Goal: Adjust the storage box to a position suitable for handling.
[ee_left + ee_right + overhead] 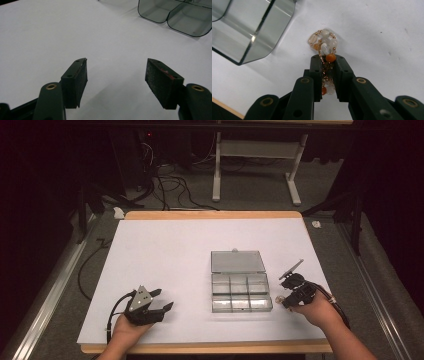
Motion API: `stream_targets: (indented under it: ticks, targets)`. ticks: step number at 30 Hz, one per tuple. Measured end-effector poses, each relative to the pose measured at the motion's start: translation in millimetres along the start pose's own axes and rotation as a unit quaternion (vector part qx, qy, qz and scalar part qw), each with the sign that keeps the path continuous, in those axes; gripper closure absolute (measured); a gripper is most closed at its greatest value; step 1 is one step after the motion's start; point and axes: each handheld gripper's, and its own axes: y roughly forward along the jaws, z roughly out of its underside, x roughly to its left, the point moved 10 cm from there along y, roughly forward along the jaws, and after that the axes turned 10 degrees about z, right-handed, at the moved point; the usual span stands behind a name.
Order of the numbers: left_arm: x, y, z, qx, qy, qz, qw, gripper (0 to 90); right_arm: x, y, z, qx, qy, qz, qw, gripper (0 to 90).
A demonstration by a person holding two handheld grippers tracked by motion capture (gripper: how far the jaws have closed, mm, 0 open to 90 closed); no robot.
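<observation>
My right gripper (328, 61) pinches the beaded bracelet (324, 45) tight; the open organizer box (240, 292) sits just left, probably its destination.

White table (165, 250), clear compartment box (241, 290)

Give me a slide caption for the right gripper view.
Right gripper closed on a beaded bracelet beside the clear compartment box.

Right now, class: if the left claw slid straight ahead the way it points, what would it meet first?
Bare white table at first. The left claw stands open and empty, aimed past the clear compartment box, which sits off to one side; depth is unclear, so it might clip a corner.
</observation>
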Motion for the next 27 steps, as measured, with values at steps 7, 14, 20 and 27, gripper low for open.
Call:
stream_targets:
  ticks: [7, 14, 20, 27]
  targets:
    - [0.0, 0.0, 0.0, 0.0, 0.001, -0.001, 1.0, 34.7, 1.3, -8.0, -0.9, 0.001, 0.001, -0.006, 1.0, 79.9]
    - [0.1, 0.0, 0.0, 0.0, 0.001, -0.001, 1.0, 34.7, -1.4, -17.3, -1.5, -0.001, 0.001, -0.005, 1.0, 80.0]
    - [0.0, 0.0, 0.0, 0.0, 0.001, -0.001, 1.0, 34.7, -3.5, -23.9, -1.1, -0.003, 0.002, -0.007, 1.0, 80.0]
    - [0.1, 0.0, 0.0, 0.0, 0.001, -0.001, 1.0, 34.7, -3.0, -30.8, -2.9, -0.003, 0.003, -0.016, 0.9999, 80.1]
